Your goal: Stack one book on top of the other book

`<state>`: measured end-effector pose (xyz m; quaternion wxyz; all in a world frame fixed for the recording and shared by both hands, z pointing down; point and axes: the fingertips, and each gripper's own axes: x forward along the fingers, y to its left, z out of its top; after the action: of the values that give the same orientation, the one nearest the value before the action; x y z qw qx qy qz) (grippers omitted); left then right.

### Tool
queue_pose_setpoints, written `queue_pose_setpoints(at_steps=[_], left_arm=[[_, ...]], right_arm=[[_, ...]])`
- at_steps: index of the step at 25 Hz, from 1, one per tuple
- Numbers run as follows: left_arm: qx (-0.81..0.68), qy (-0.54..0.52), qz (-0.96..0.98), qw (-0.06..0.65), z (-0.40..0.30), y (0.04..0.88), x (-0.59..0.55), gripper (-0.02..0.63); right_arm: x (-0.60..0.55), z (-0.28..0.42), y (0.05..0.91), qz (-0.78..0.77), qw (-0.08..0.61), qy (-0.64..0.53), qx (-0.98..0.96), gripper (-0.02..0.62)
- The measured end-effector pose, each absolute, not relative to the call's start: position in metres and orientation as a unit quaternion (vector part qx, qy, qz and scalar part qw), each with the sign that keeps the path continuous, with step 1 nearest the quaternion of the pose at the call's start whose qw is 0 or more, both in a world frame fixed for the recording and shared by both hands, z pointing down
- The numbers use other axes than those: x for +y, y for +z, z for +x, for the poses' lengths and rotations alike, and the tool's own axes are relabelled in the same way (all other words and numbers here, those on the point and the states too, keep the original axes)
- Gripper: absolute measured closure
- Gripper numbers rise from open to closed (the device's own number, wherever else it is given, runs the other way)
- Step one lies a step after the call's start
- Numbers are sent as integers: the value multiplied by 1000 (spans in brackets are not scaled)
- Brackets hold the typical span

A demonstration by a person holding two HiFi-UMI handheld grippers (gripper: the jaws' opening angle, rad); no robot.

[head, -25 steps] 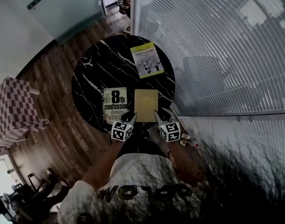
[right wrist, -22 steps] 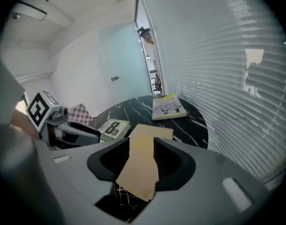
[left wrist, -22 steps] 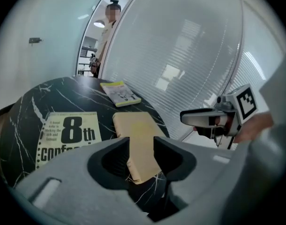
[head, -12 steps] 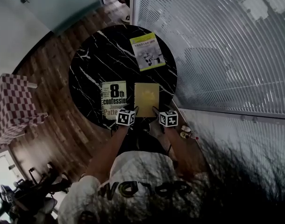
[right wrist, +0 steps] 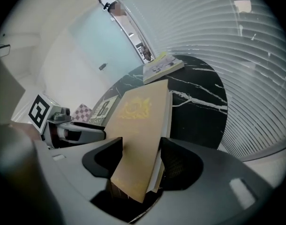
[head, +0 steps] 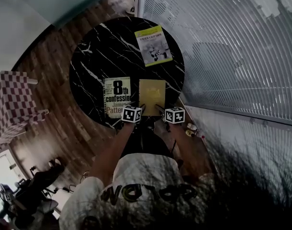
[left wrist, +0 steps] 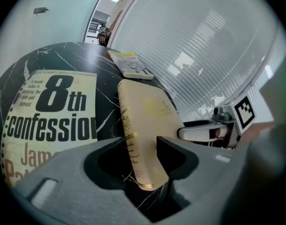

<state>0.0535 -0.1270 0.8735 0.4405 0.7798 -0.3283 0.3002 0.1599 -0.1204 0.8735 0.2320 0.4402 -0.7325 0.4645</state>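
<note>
**A:** Tan book [head: 151,91]: where's it lie vs the grippers?

**B:** Flat on tabletop [head: 103,47], long axis running away from the person, near short edge twd both. Left gripper [head: 141,109] straddles its near-left corner, right gripper [head: 160,109] the near-right. Both jaws have just been opening and stand apart, no pinch yet.

**A:** Target?

**B:** "8th confession" book [head: 117,96], just beside it on the left, parallel. Prob. a short sideways carry twd the left gripper's side.

The left gripper [left wrist: 139,143] had just been opening its jaws; the tan book [left wrist: 147,109] lay on the worktop [left wrist: 107,93], near corner between them.
</note>
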Motion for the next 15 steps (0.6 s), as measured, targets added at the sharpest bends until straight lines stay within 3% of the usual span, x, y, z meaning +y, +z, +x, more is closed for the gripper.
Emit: queue_pose_setpoints(at_steps=[15], left_arm=[[-355, 268, 775, 448, 51, 841, -125, 374]], right_arm=[[-125, 146, 836, 465, 230, 421, -744, 345]])
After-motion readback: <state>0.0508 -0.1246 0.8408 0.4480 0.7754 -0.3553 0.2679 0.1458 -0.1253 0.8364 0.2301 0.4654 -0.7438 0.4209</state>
